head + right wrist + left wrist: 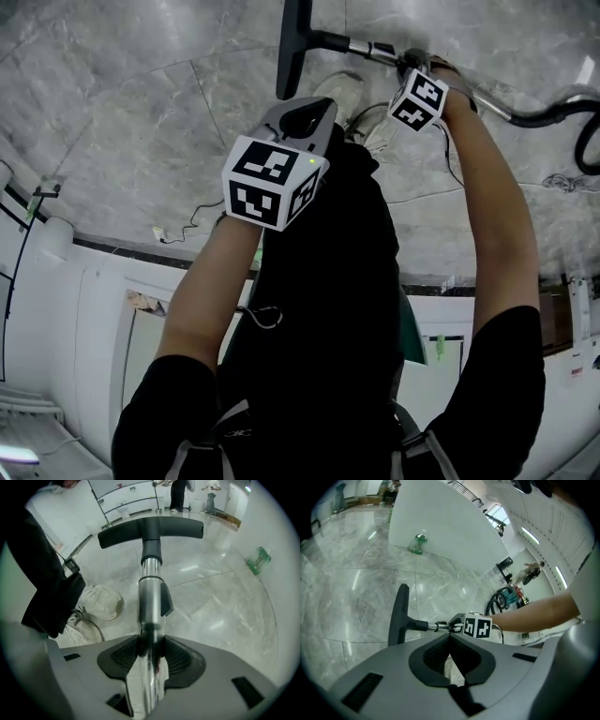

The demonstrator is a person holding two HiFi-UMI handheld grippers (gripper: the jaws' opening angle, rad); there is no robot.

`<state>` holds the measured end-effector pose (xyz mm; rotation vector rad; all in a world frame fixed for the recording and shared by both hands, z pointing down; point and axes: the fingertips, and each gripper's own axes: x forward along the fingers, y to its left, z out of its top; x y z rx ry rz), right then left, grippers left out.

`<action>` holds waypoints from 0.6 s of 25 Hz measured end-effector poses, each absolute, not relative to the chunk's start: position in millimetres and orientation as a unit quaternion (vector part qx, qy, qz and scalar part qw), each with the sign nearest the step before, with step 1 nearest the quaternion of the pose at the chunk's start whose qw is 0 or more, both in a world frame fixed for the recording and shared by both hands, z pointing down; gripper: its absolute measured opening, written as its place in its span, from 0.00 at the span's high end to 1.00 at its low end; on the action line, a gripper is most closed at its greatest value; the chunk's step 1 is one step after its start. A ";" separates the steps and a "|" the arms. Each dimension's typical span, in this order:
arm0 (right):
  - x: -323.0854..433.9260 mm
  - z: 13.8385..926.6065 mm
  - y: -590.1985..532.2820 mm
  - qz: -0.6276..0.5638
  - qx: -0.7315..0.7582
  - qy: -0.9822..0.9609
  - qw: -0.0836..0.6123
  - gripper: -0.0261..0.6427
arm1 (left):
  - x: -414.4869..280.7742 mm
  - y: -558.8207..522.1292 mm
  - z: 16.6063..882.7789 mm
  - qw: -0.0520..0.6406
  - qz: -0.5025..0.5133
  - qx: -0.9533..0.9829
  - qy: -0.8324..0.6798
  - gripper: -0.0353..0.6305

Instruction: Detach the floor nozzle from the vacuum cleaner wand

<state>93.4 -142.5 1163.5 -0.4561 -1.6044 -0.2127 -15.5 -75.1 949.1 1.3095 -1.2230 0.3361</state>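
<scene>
grey veined marble floor (141, 112) runs under everything, glossy and throwing back the ceiling lights, with white panelled walls at its edge. a green bottle (419, 543) stands against a white partition, at 11 o'clock in the left gripper view.

the vacuum lies flat on that floor. its black floor nozzle (151, 529) sits at 12 o'clock from my right tongs (150, 641), joined to the bright metal wand (150, 588), which runs straight back between the jaws. the ribbed pads look pressed onto the tube from both sides, so i read this as a fairly wide grip on the wand, just behind the black catch (165, 599) on its side. my white shoes (98, 602) are at 9 o'clock of the tube, and the dark hose (562, 112) trails off at 3 o'clock in the head view.

my left tongs (450, 637) are closed tight on nothing and hang above the floor, well short of the nozzle, which lies at 10 o'clock from them.

by my judgement this is the bracing step: the wand is pinned and the nozzle is not yet touched. next the left tongs need to open, come down onto the nozzle's neck and pull it away along the tube's line, probably with that catch pressed. smooth metal could slip in my right jaws if i pull crooked.
</scene>
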 end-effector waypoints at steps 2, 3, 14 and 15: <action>77.5 1129.6 -157.9 -0.088 -0.192 -0.733 0.646 0.68 | -14.9 -91.1 936.8 0.621 0.079 0.552 -0.551 0.95; 68.5 1110.6 -166.0 -0.087 -0.187 -0.745 0.635 0.68 | -14.4 -100.3 929.2 0.625 0.041 0.542 -0.560 0.94; 15.1 912.8 -185.8 -0.024 -0.240 -0.804 0.543 0.68 | -62.7 -165.6 847.1 0.557 -0.232 0.411 -0.683 0.35; 15.3 898.6 -173.8 -0.013 -0.262 -0.801 0.537 0.68 | -71.8 -167.5 840.0 0.547 -0.261 0.397 -0.690 0.35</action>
